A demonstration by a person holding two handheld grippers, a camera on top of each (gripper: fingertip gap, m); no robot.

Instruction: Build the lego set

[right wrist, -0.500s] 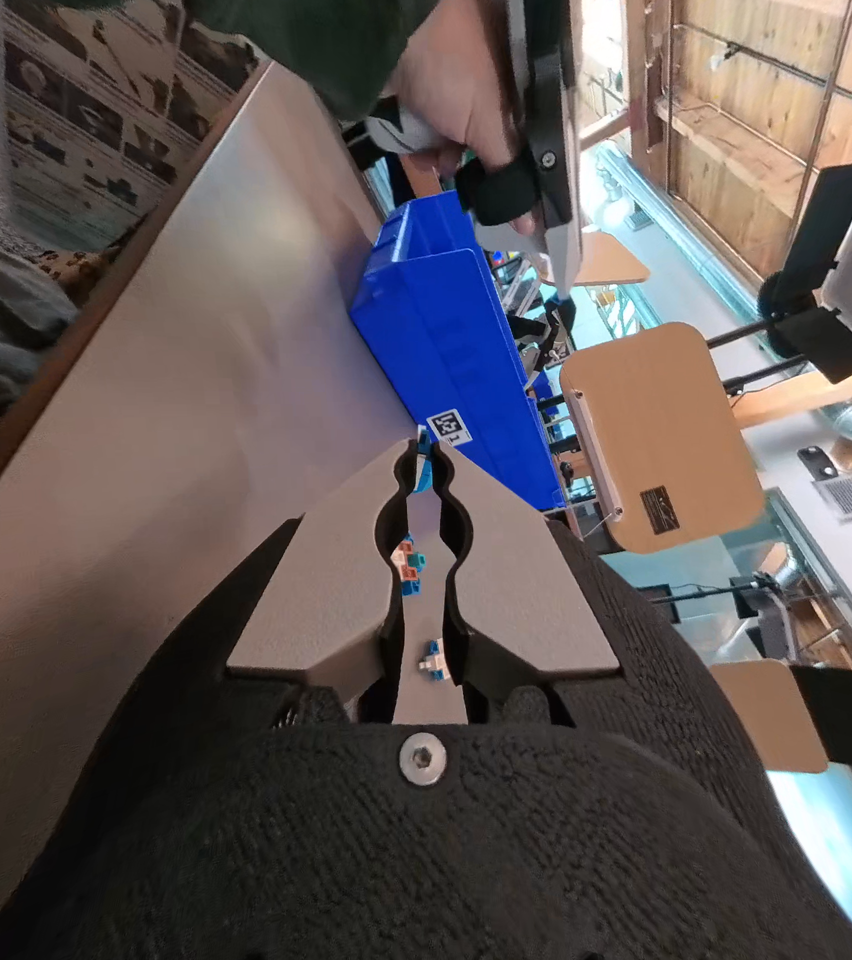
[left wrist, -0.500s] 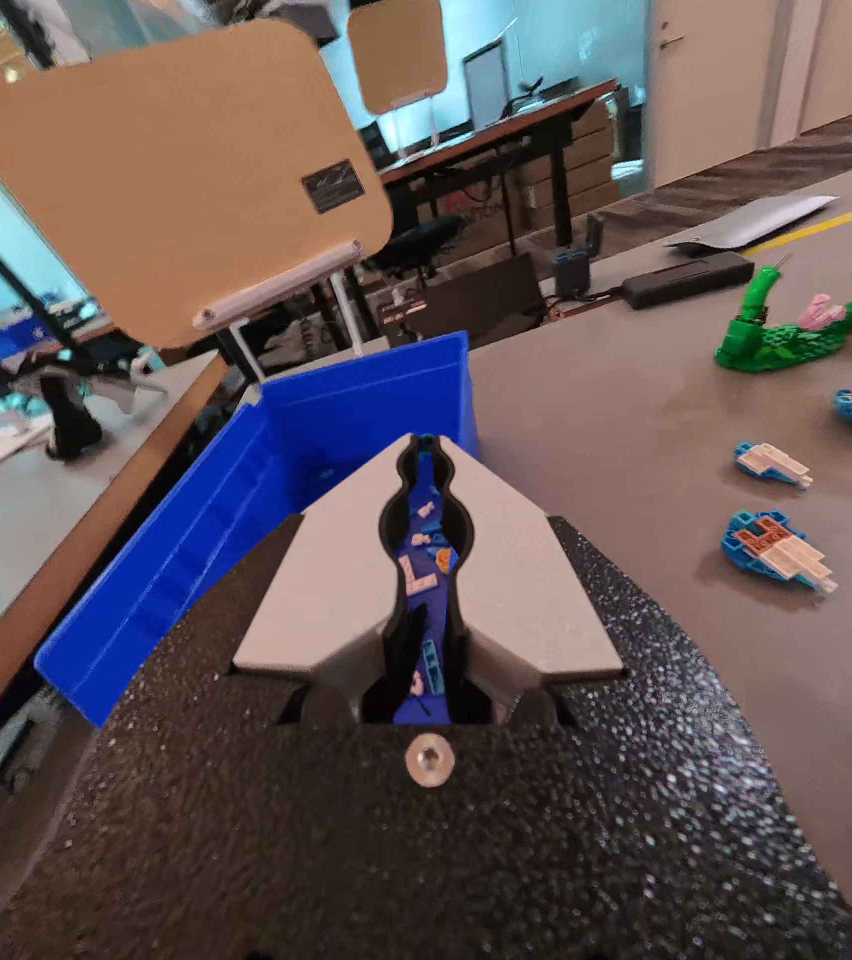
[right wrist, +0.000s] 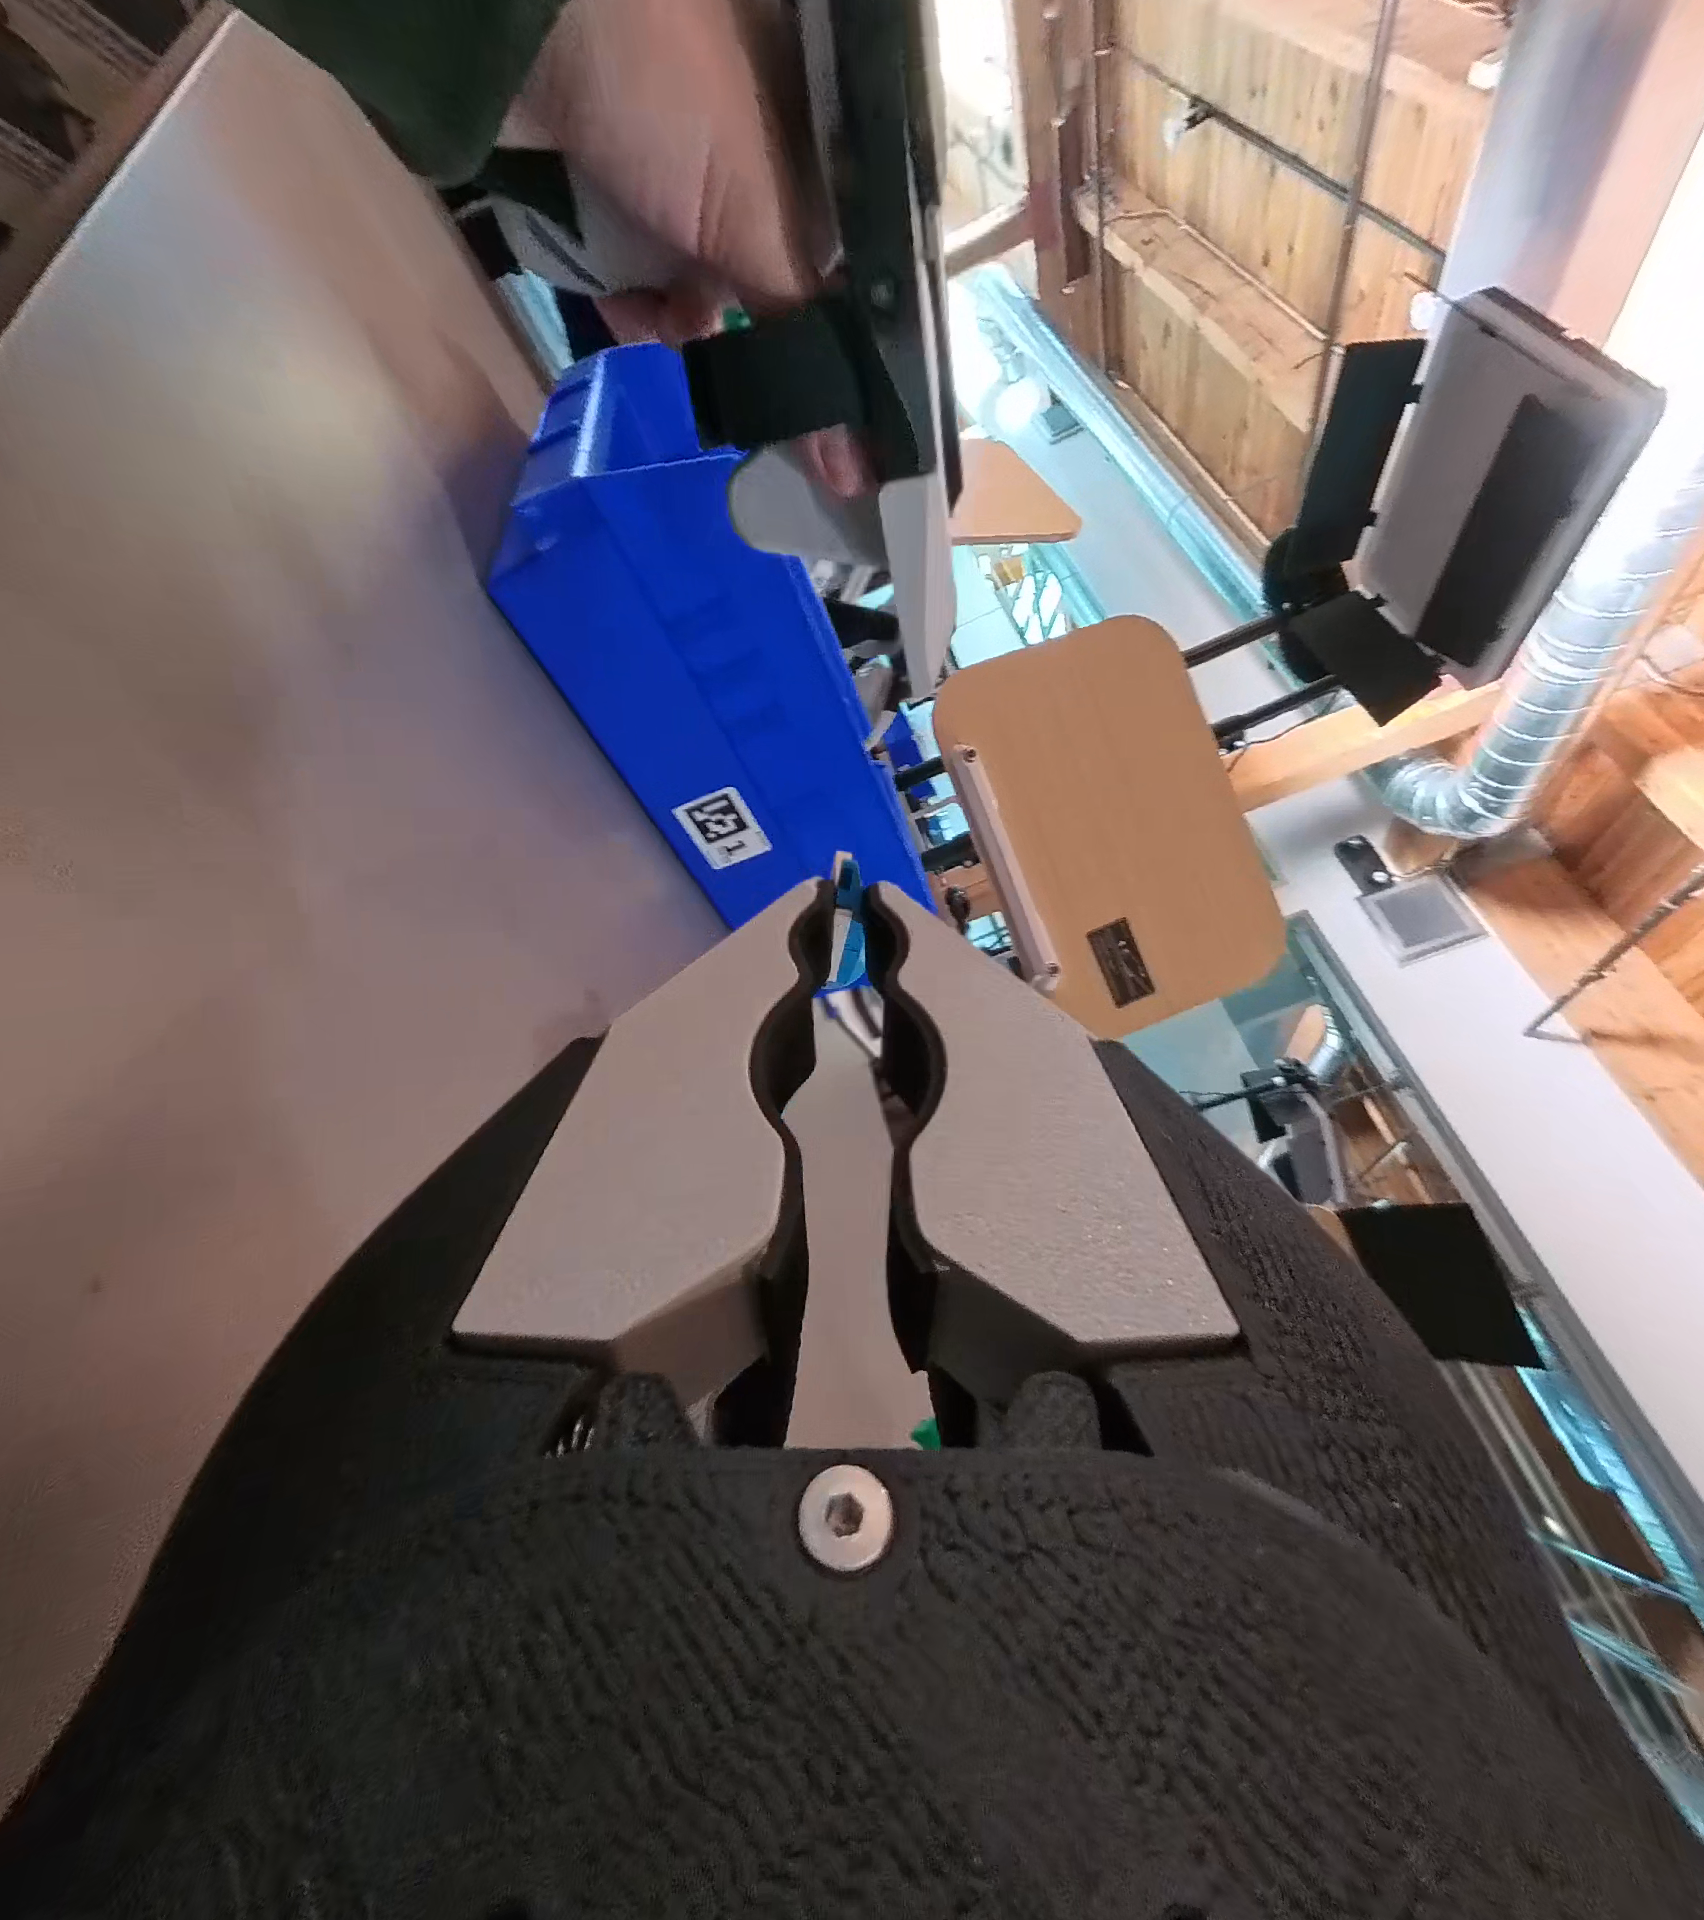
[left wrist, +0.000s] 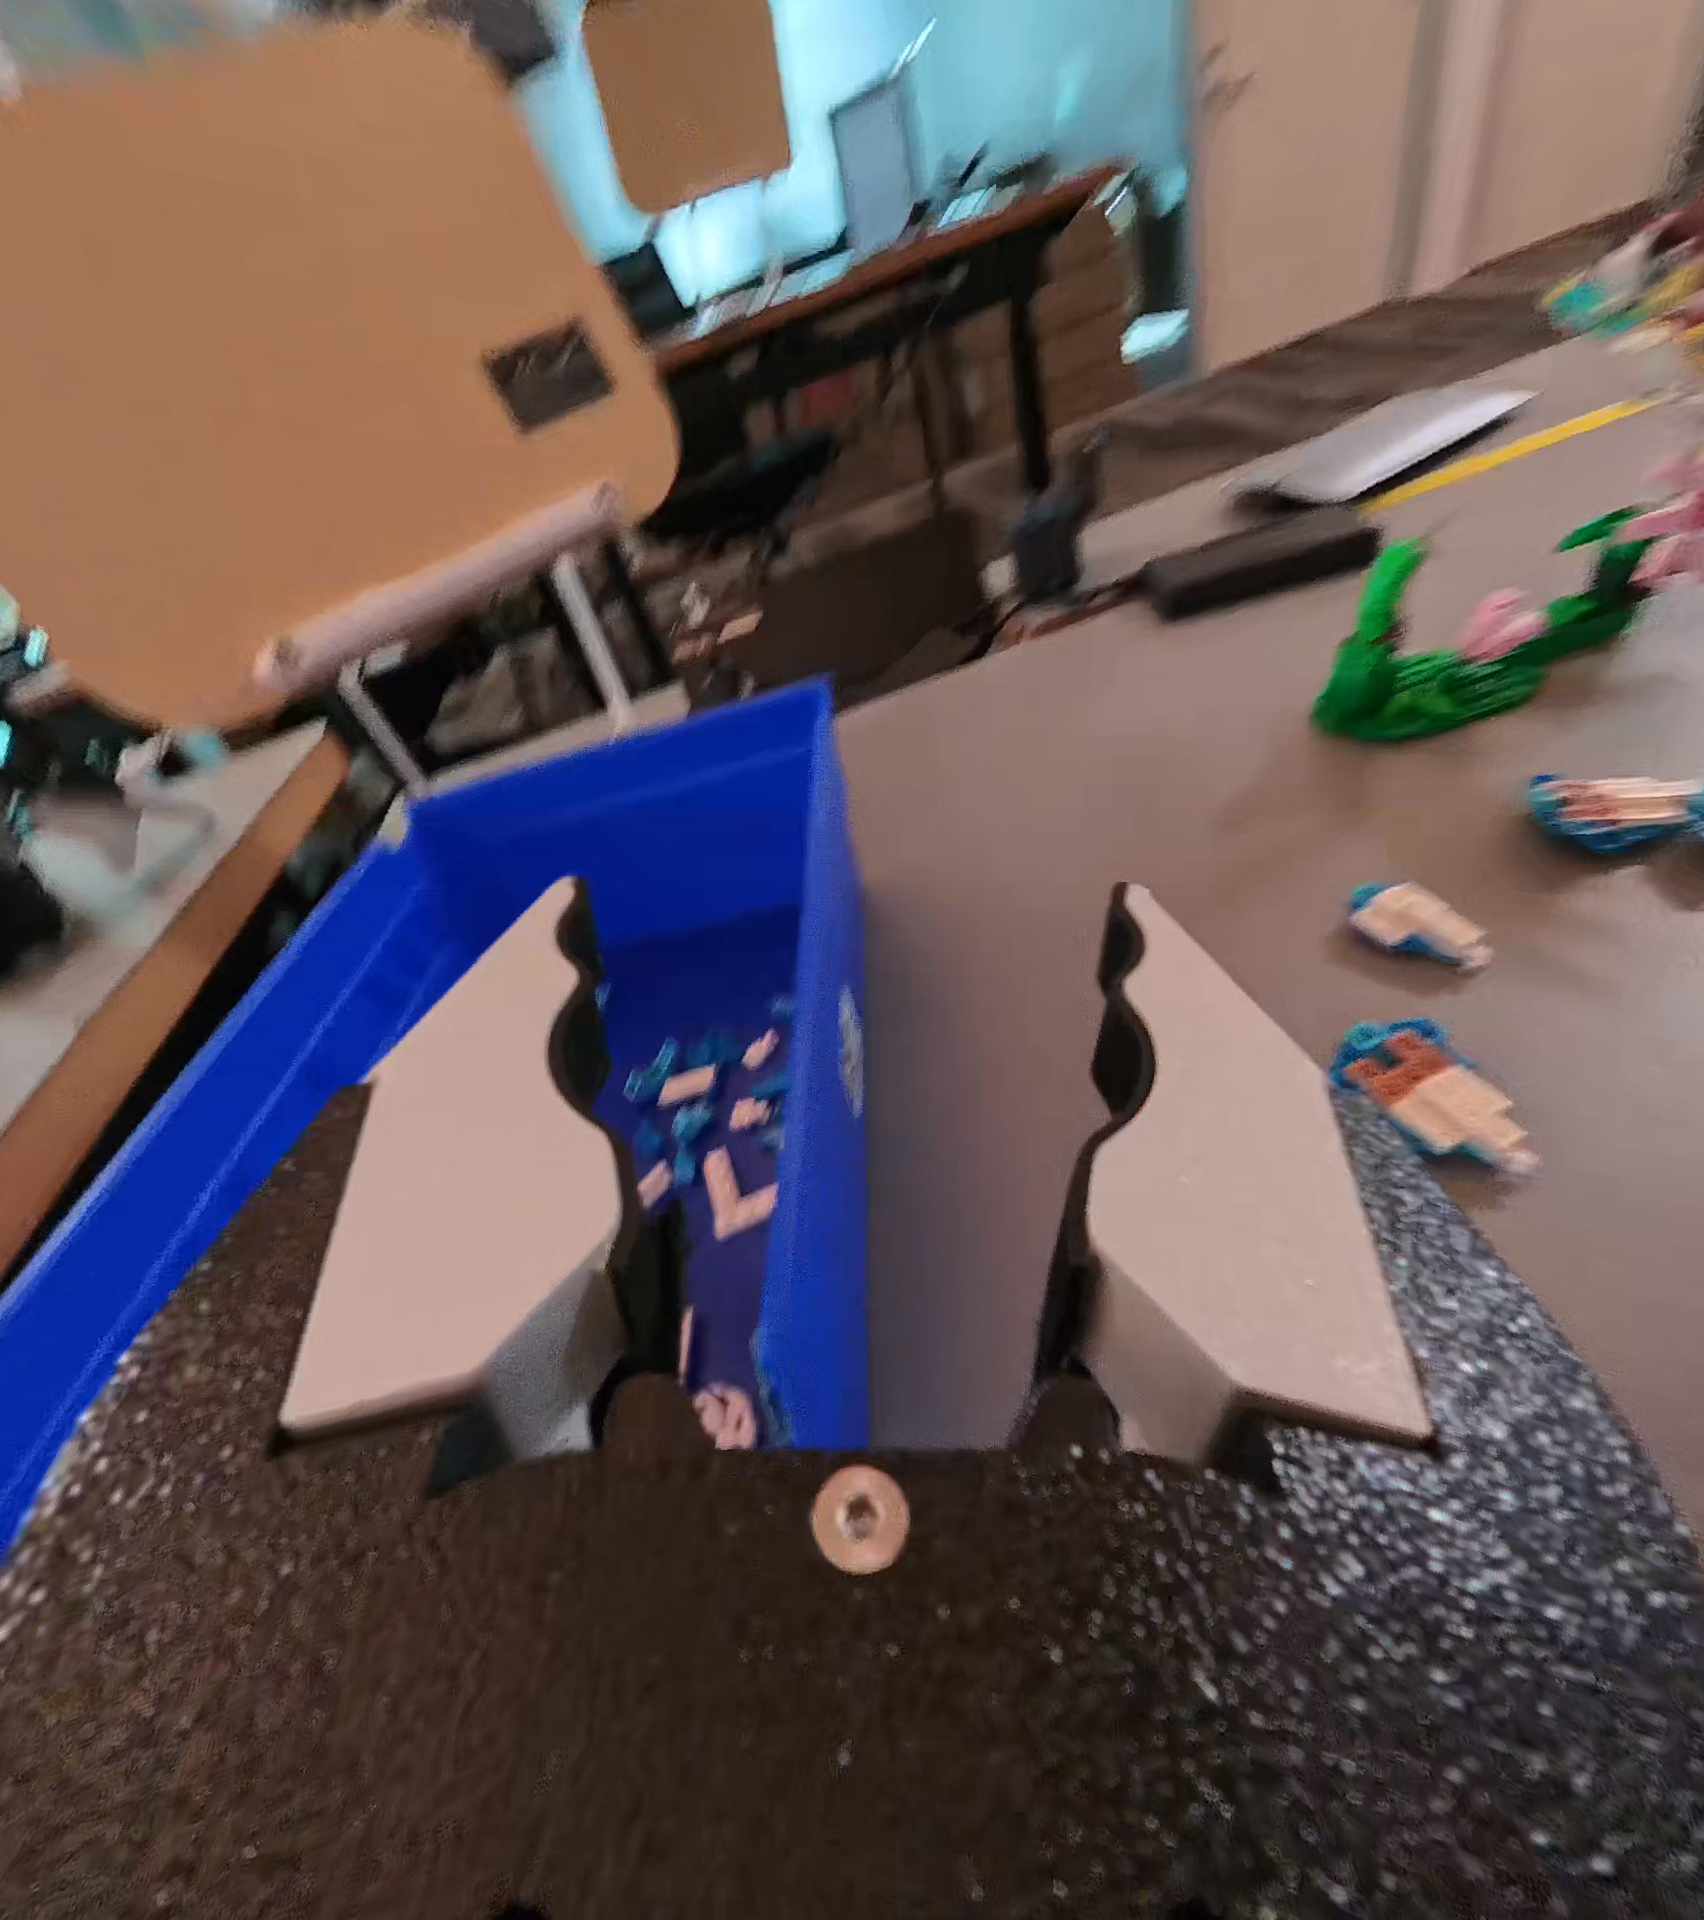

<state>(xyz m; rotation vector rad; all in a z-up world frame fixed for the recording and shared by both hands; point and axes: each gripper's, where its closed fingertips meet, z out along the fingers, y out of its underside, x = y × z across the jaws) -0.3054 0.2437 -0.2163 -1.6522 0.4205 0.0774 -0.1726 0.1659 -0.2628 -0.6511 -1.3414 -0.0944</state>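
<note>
Left claw (left wrist: 848, 1049) jaws wide apart, empty, hanging over the open blue plastic bin (left wrist: 619, 831); loose blue and tan toy bricks (left wrist: 713, 1122) lie in the bin directly below and ahead of it. Right claw (right wrist: 843, 914) clamped on a small blue flat brick piece (right wrist: 846, 935) at the very tips, bin's labelled side wall just ahead of it. Grey bench (left wrist: 1087, 831) carries small blue-tan brick models (left wrist: 1430, 1101) right of the left claw. Risk: tip-only pinch, so the piece may slip and land on the bench short of the bin.
</note>
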